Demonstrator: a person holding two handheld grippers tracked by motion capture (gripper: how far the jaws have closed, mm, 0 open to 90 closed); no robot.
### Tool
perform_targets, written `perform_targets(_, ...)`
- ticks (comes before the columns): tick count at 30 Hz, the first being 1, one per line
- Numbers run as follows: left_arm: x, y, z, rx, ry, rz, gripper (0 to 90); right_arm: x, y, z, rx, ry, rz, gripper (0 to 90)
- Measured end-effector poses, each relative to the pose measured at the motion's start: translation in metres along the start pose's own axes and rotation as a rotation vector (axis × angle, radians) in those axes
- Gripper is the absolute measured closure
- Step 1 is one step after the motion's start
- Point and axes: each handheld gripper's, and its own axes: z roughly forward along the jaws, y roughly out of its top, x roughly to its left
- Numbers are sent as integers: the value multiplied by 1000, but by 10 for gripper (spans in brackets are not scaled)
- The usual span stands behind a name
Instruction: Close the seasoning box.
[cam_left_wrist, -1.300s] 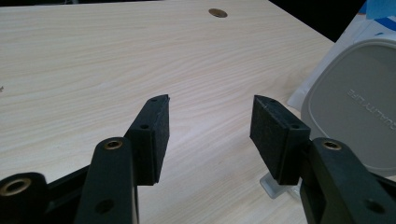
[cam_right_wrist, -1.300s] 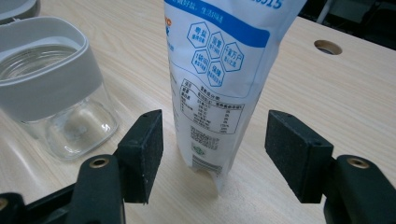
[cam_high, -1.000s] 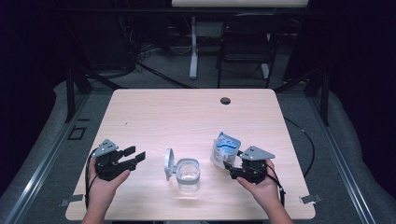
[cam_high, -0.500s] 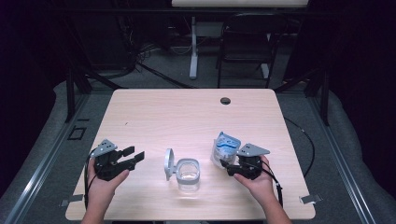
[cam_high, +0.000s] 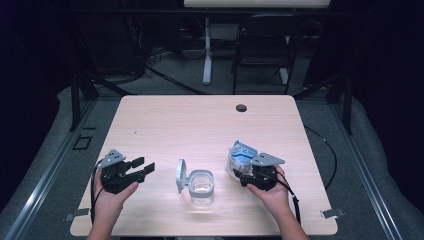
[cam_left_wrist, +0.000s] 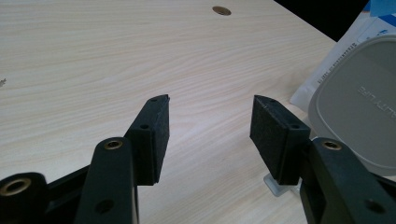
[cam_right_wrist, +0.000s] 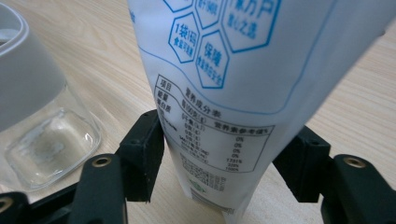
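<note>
The white pouch (cam_right_wrist: 219, 93) with blue print stands nearly upright at the near right of the worktop (cam_high: 200, 125), clamped low down between the jaws of the right hand-held gripper (cam_high: 250, 176), whose pads press its sides. Just left of it sits a clear glass jar (cam_high: 201, 186), its grey lid (cam_high: 180, 176) flipped open on the left side. Farther left, the left hand-held gripper (cam_high: 142, 167) hovers released, its jaws spread apart and pointing toward the jar. Beyond, a dark round hole (cam_high: 241, 107) marks the worktop's far edge.
</note>
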Motion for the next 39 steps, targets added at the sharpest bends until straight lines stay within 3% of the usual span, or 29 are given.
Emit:
perform_targets(11, 1, 0, -2, -3, 0, -2, 477, 13, 0, -4, 15, -64, -13, 430)
perform_targets(24, 1, 0, -1, -2, -1, 1, 478, 25, -11, -19, 4, -118, 24, 432)
perform_targets(39, 1, -1, 1, 5, 2, -2, 477, 23, -20, -21, -48, -80, 33, 406)
